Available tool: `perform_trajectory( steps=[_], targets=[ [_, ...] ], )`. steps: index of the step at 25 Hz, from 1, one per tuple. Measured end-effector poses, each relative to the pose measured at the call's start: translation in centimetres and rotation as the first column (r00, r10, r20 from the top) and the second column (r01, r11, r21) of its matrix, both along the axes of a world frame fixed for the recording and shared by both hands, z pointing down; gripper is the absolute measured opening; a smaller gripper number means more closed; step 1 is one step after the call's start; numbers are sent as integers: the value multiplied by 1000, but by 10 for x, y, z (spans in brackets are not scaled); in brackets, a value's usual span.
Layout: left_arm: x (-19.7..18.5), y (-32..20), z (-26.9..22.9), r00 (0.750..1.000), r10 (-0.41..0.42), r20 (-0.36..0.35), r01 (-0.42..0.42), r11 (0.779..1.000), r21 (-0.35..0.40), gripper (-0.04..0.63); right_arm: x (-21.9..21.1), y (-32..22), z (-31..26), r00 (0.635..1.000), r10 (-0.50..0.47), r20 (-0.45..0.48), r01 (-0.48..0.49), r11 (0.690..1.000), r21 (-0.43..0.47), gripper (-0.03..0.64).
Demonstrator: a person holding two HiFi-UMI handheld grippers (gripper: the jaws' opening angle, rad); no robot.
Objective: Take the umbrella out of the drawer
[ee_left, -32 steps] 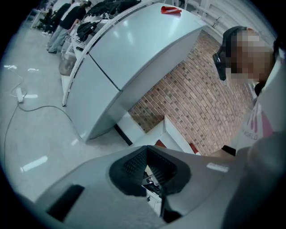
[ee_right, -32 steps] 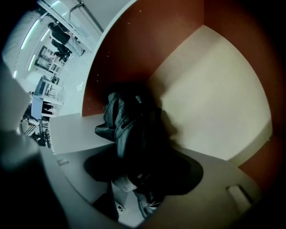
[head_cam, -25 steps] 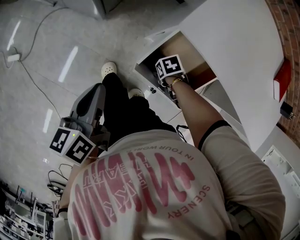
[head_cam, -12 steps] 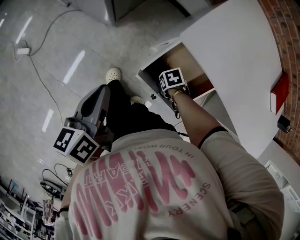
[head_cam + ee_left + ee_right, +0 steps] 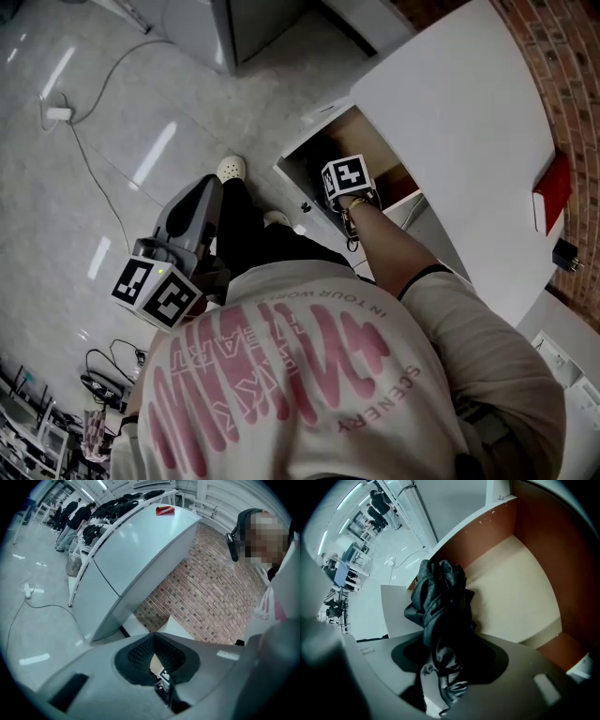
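Right gripper [image 5: 446,644] points down into the open wooden drawer [image 5: 490,527]. Its jaws are narrowed and clamped on the black folded fabric umbrella [image 5: 440,597]; they have just been closing, with the umbrella between them.

The umbrella runs away from the pads toward the far left of the drawer. Its bunched end hangs over the drawer's floor, near the left wall. Cannot tell whether it touches the floor.

Left gripper [image 5: 153,640] is held out at the person's left, well apart from the drawer. Its jaws meet at the tips with nothing between them. A thin slit lower between the pads shows the drawer beyond.

Hidden or unclear:
- From the head view the umbrella is not visible. The right gripper's body and the person's right hand [image 5: 352,202] cover it, and the drawer's inside reads as dark shadow.
- In the right gripper view the near end of the umbrella sinks into the black recess between the jaws, and the fabric covers the pads.
- The drawer's right side is cut off at the frame edge.

Materials:
- Umbrella: dull black cloth, deeply creased, with loose folds.
- Drawer: red-brown walls and a smooth pale beige floor.
- Grippers: smooth grey plastic shells, with finely ribbed black pads on the left one.
- Smooth white cabinet top [image 5: 450,103] above the drawer, with a red brick wall [image 5: 572,84] to its right.
- Glossy pale room floor [image 5: 56,244], with a white cable and plug block [image 5: 58,114] lying far left.
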State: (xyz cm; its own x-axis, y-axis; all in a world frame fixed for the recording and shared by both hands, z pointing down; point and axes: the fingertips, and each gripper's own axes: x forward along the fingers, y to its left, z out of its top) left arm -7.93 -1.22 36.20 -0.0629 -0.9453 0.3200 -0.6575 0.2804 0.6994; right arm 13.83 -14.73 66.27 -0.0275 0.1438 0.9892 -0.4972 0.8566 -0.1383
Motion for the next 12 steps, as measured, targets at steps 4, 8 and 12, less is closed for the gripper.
perform_trajectory(
  steps=[4,8,12],
  targets=[
    [-7,1,-11,1000,-20,14,20,1000,13,5,5,-6,-8,1000,21,2,-21,1000,23,244],
    [-11,3,-21,999,-34,22,33,999,26,5,8,-8,-17,999,51,7,-51,998,38,244],
    [-9,3,-30,999,-32,27,31,999,36,5,12,-5,-27,998,65,21,-66,997,46,244]
  ],
)
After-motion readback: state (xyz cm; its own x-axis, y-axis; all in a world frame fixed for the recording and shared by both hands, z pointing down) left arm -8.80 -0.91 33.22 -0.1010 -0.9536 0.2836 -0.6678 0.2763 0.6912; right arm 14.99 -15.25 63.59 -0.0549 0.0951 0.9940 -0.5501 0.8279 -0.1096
